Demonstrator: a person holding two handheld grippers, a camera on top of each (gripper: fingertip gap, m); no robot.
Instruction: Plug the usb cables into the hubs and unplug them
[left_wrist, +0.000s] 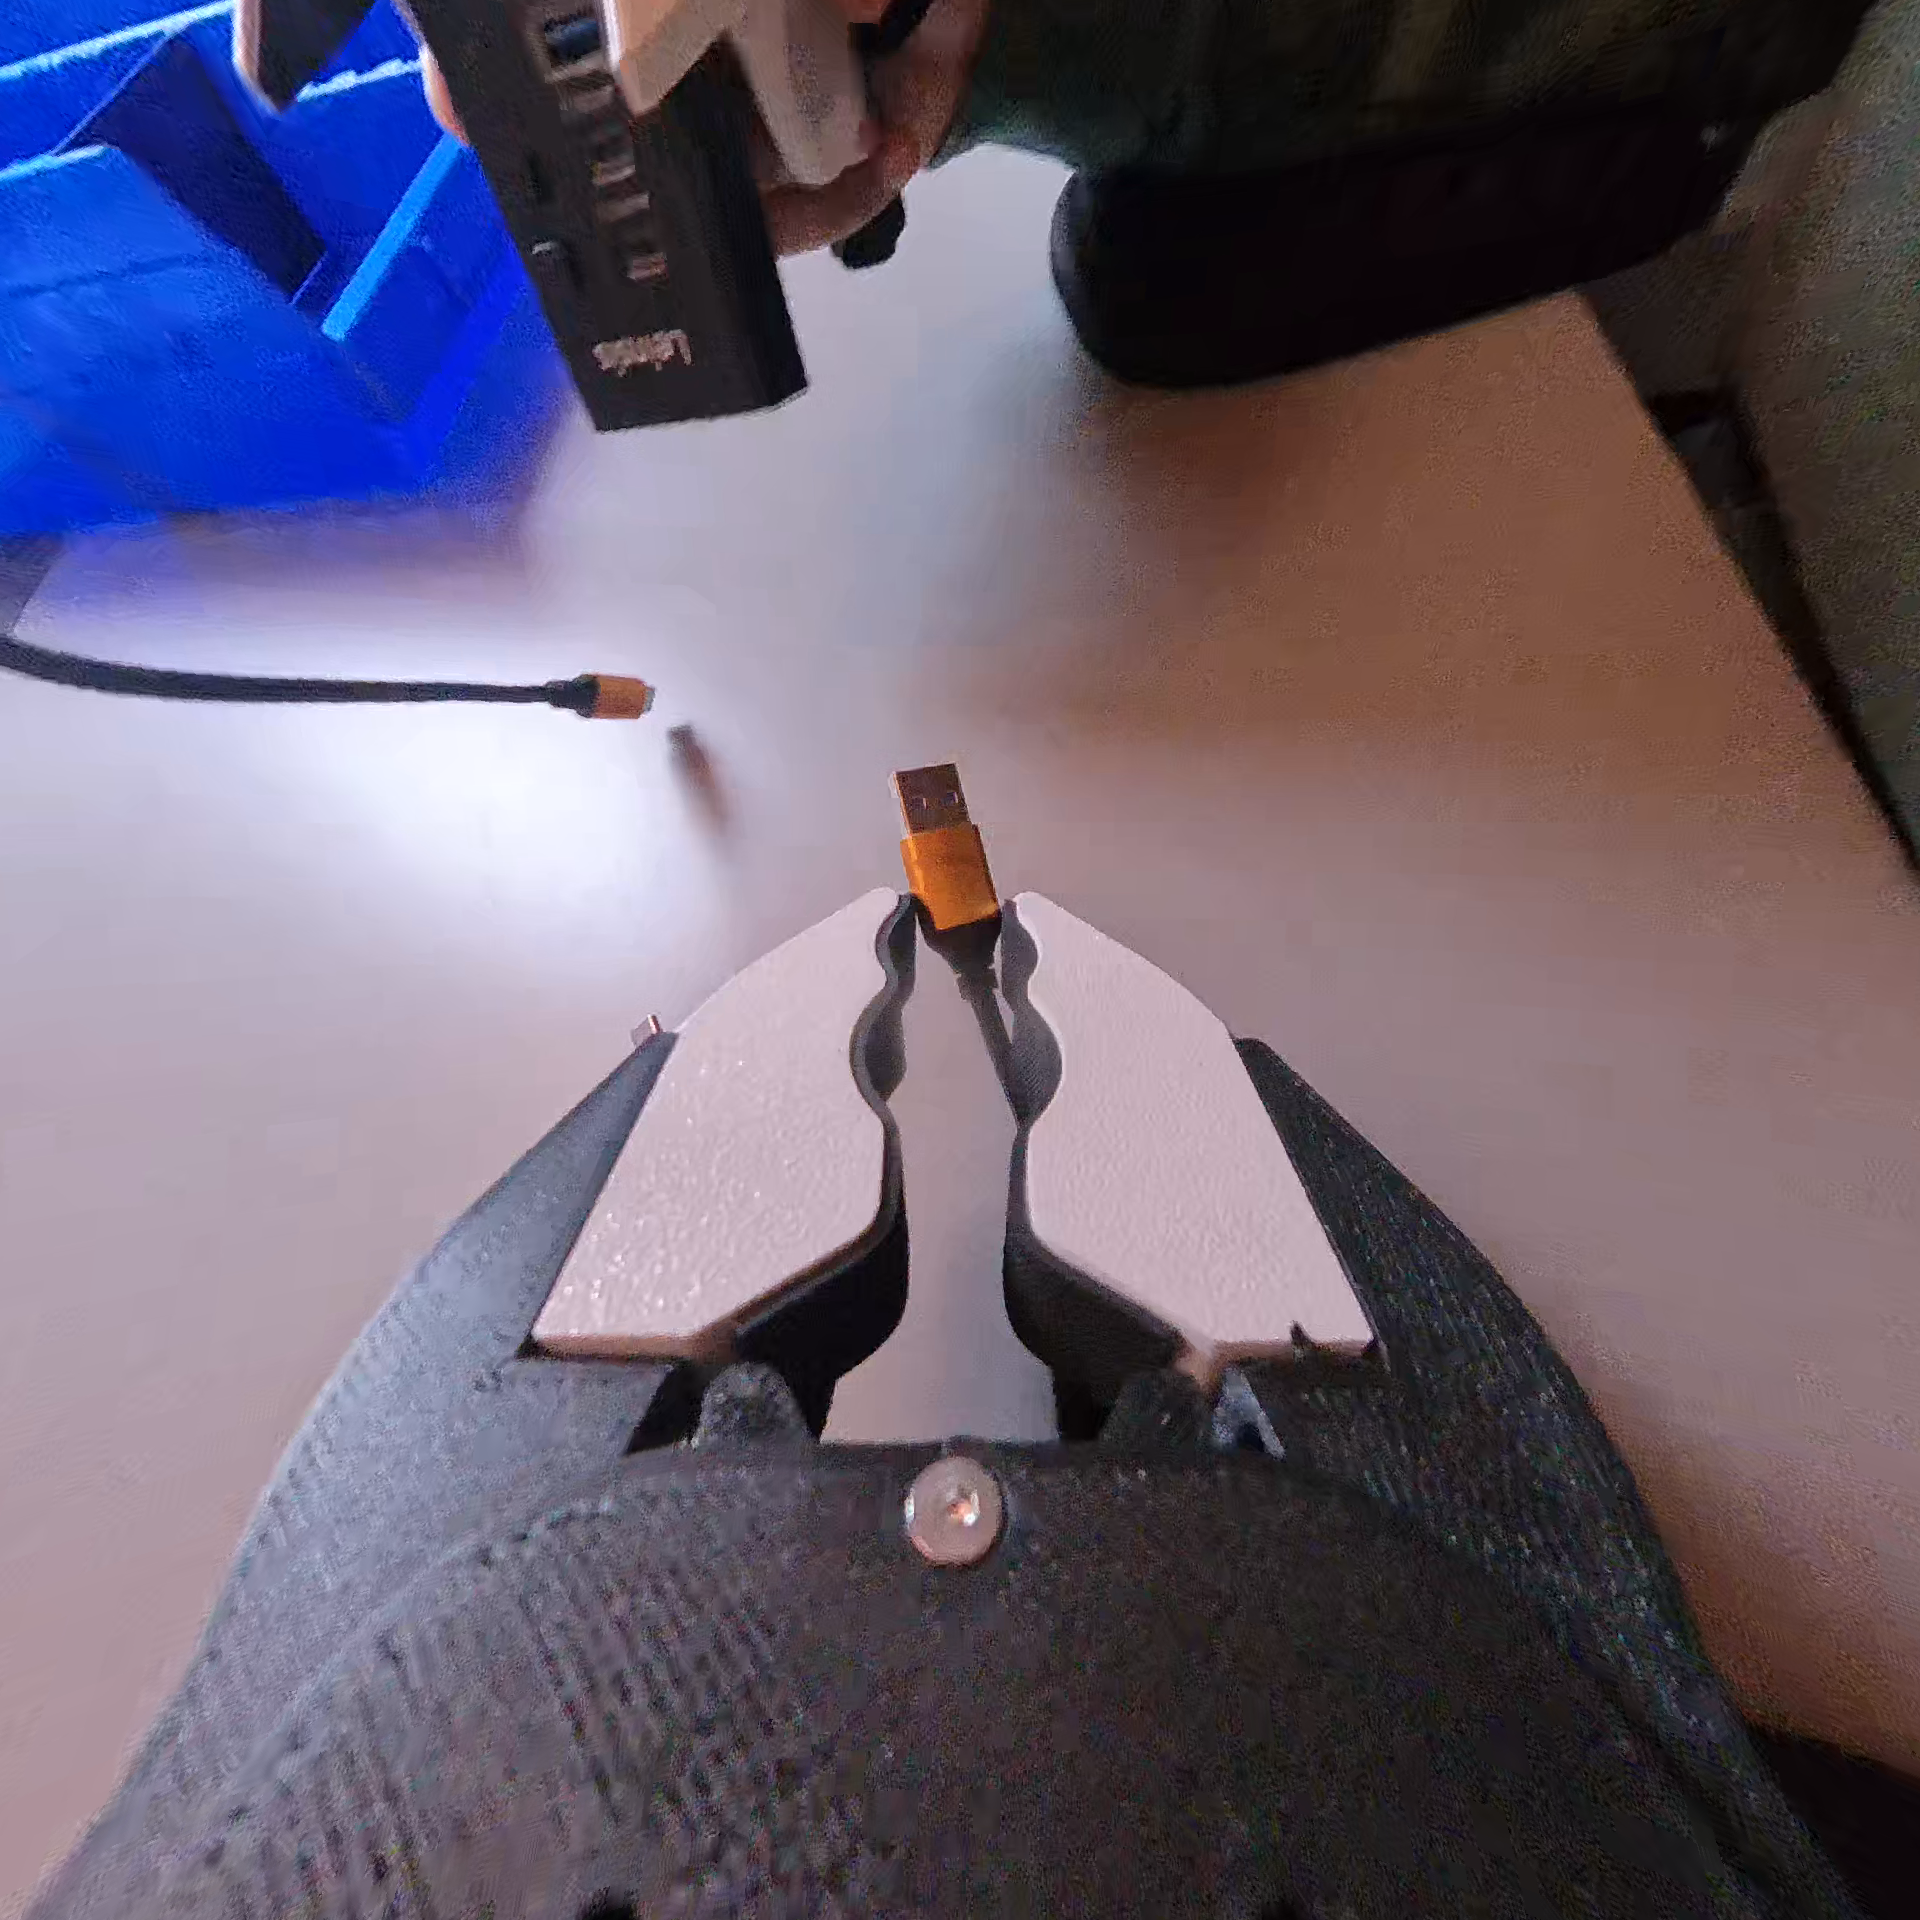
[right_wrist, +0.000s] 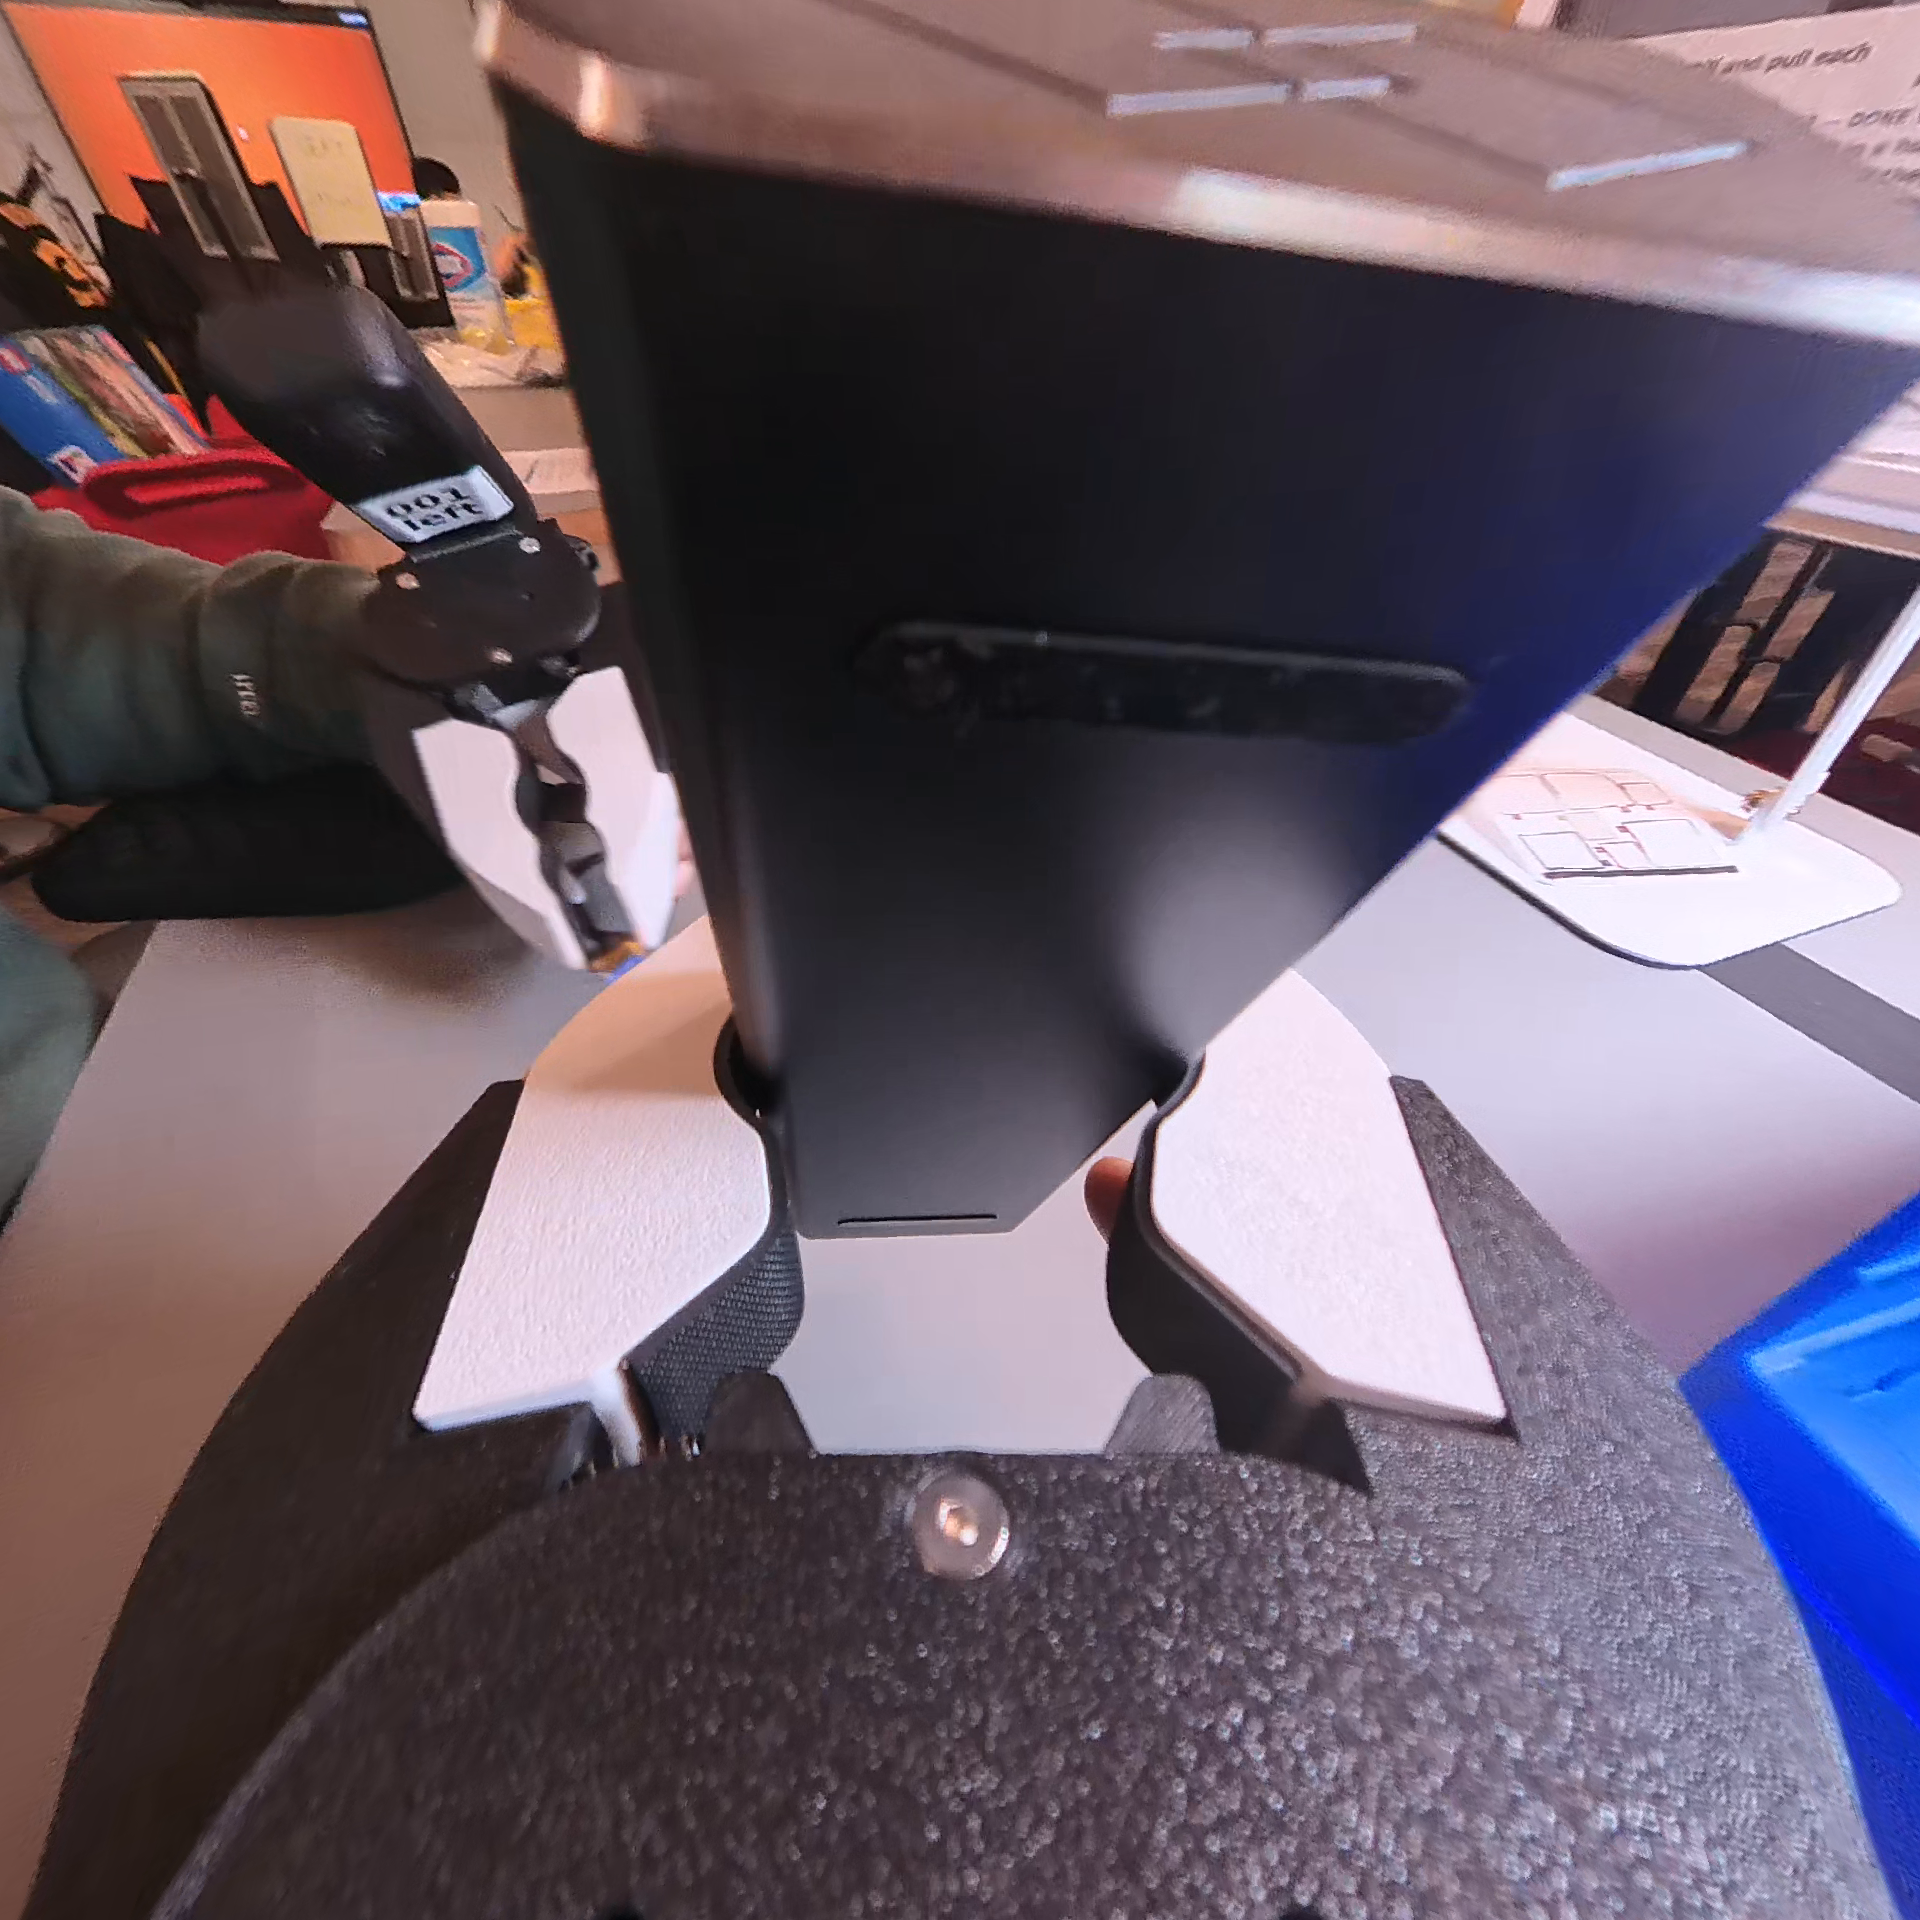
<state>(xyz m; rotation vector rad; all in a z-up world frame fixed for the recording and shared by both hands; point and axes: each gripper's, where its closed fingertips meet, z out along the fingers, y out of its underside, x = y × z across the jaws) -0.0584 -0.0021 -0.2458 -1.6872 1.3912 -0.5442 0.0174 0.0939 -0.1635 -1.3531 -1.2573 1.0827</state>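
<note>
L gripper clamped on orange USB-A plug, metal tip fwd, above bench. R gripper closed on black hub, held up in air; hub ahead-left of plug, well apart, ports facing it. Spare cable end lying left on bench. Blue bin far left; bench edge to right.

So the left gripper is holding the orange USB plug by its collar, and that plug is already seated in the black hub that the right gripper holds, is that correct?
Not quite. The left gripper does hold the orange USB plug, but the plug is not seated: the left wrist view shows its metal end bare, with open table between it and the black hub. The right gripper does hold that hub.
</note>
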